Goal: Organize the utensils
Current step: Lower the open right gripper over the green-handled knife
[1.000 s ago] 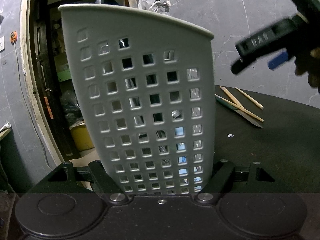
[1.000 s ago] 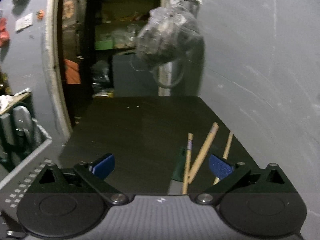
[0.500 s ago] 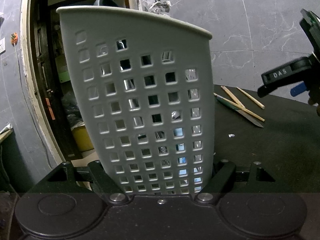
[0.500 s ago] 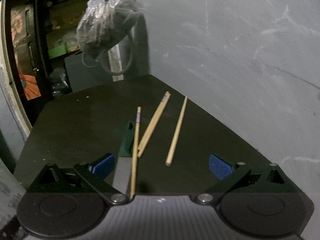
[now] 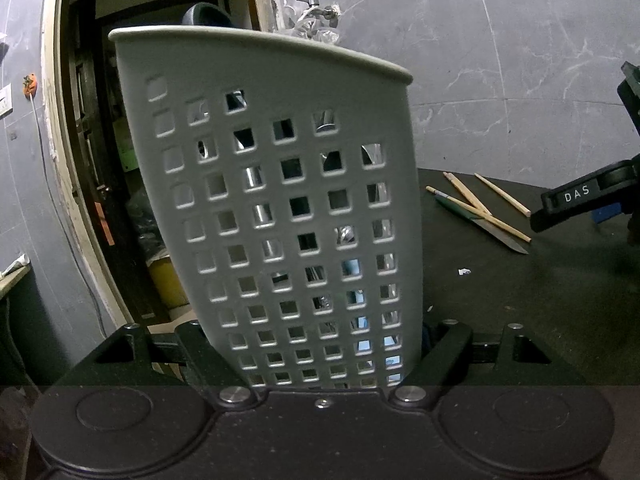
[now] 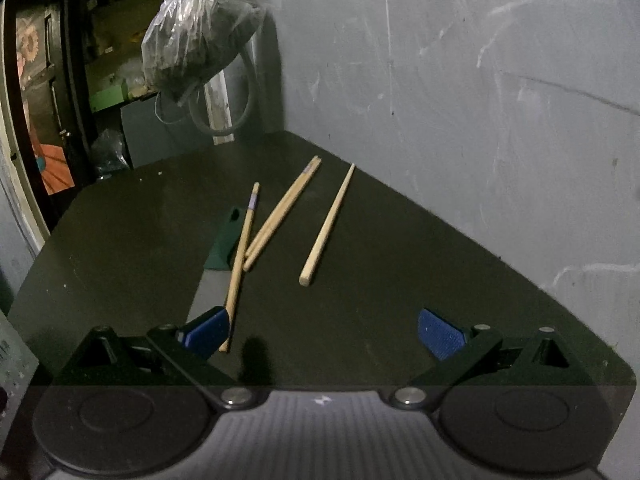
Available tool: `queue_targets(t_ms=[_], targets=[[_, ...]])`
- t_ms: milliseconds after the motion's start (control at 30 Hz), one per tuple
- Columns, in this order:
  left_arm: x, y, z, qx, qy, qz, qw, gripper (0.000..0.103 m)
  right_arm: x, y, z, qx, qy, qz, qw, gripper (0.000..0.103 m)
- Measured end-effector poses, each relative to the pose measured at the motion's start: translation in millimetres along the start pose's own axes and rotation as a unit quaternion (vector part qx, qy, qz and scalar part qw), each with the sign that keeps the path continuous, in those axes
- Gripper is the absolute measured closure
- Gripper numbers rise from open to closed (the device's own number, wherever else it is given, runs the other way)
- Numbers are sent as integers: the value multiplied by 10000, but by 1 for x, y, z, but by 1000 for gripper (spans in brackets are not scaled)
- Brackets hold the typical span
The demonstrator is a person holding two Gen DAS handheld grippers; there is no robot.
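The dark tabletop (image 6: 380,280) ran into a corner of grey walls, and it carried everything we still had to sort. Our left hand-held gripper (image 5: 324,356) clamped the grey caddy (image 5: 280,208) by its lower sides, its jaws having just eased a little wider while the caddy stayed between them. We held it upright and a bit tilted, probably so its open top stayed ready to take the next piece. It was a tall plastic holder with a rolled rim and rows of square holes, through which shiny metal pieces showed, so some utensils seemed already stowed.

Our right hand-held gripper (image 6: 320,332) was spread wide and empty, low over the tabletop, its blue pads (image 6: 440,334) flanking the near ends of the loose pieces; we judged it was lining up a pick.

The knife (image 6: 218,268) lay nearest, green handle away from us, its blade tip hidden behind the left pad. One chopstick (image 6: 242,264) crossed over it, a pair (image 6: 284,212) lay touching just beside, and a single chopstick (image 6: 328,224) lay apart to the right.
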State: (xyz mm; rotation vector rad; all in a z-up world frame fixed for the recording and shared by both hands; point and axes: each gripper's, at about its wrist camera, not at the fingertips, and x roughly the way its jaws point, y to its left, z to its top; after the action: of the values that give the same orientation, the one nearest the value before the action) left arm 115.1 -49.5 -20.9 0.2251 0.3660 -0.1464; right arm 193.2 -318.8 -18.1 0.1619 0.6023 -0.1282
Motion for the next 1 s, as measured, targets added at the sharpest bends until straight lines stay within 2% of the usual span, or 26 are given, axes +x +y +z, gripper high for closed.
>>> queue_targets(t_ms=[300,733,900,1000], targets=[[-2,-1,1,-11,-36,7,10000,22,0,-5,-4,190,27,144,9997,0],[-9,9,0,-151,-119,-73,9998,22,1,-3,-5,201,65,2,9998,1],[-7,15,0,-215,-103,-151,9996,22,3,1,-4,109,68,-150,9998,0],[-3,18,-1,-234,-84,-201,9995,22,6,9,3,-106,111,-85,9998,0]])
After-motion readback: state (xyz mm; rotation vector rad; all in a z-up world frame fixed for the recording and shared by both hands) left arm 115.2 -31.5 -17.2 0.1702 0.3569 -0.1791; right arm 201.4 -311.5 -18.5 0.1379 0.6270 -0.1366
